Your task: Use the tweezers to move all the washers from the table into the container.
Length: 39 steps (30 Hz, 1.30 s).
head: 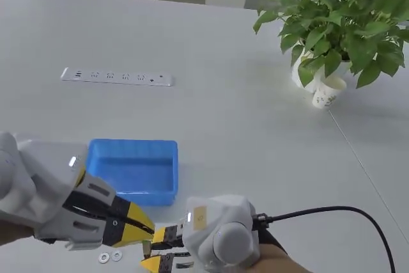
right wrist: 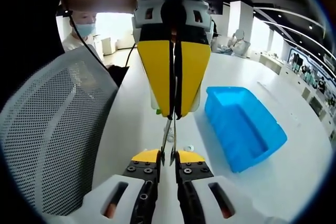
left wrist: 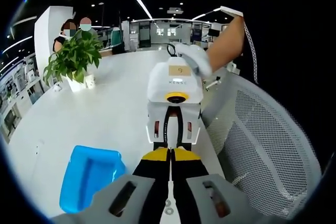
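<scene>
Since the slim silver metal tweezers (right wrist: 169, 135) run straight from one gripper to the other, their long axis lies left to right along the near part of the white table (head: 243, 113). That line is what your next move turns on.

Your left gripper (head: 151, 227) has its yellow-tipped jaws pressed together on one end of the tweezers. Your right gripper (head: 158, 249) faces it, with its jaws drawn in to a narrow slot around the other end. Whether they actually pinch the metal I cannot tell, nor which end carries the tips.

The two small silver ring washers (head: 104, 258) lie side by side on the table. They are left of your right gripper's jaws and just near of the left gripper's jaws, almost under them. The shallow blue plastic container (head: 147, 194) sits just far of the washers, with the left gripper's jaws reaching across between the two.

I judge the right gripper better placed to work. Once it holds the tweezers alone, their points need to swing left and down onto the washers. From there it is a short carry far into the container.
</scene>
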Each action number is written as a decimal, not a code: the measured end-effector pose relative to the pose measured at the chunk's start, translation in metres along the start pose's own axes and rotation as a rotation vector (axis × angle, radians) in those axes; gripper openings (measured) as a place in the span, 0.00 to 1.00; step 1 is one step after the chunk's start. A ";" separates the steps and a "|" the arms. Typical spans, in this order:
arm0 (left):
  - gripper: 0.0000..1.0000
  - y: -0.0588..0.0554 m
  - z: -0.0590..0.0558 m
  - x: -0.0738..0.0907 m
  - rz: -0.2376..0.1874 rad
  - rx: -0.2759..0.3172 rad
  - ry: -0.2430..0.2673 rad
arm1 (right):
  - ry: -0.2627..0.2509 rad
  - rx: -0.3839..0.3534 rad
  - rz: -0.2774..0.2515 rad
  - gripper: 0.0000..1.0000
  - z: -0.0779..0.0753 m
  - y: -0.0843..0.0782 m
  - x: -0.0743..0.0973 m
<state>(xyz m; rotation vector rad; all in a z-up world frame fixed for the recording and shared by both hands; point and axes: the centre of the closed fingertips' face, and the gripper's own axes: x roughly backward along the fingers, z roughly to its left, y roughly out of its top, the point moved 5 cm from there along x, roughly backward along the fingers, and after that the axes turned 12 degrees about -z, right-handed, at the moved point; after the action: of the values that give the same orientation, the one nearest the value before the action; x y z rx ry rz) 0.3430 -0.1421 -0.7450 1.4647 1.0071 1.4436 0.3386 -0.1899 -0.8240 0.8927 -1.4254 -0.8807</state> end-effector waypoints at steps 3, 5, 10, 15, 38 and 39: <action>0.02 0.000 0.002 0.000 -0.003 -0.001 0.000 | -0.005 -0.003 0.000 0.13 -0.001 -0.001 0.000; 0.02 0.000 0.003 -0.001 -0.005 -0.004 0.000 | -0.009 -0.002 -0.001 0.13 -0.002 -0.001 0.001; 0.02 0.000 0.005 -0.002 -0.009 -0.013 0.003 | -0.015 -0.003 0.000 0.14 -0.005 -0.002 0.001; 0.02 0.000 0.009 -0.002 -0.022 -0.016 0.009 | -0.021 -0.004 0.001 0.15 -0.008 -0.003 0.000; 0.03 -0.007 0.013 -0.007 -0.033 -0.001 0.009 | -0.023 -0.022 0.016 0.15 -0.011 -0.010 -0.001; 0.03 -0.008 0.013 -0.007 -0.033 -0.001 0.009 | -0.022 -0.024 0.016 0.15 -0.010 -0.010 -0.002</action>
<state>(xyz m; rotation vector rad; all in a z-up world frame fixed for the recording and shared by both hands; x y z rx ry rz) 0.3560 -0.1464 -0.7545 1.4350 1.0315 1.4285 0.3491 -0.1926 -0.8334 0.8550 -1.4365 -0.8958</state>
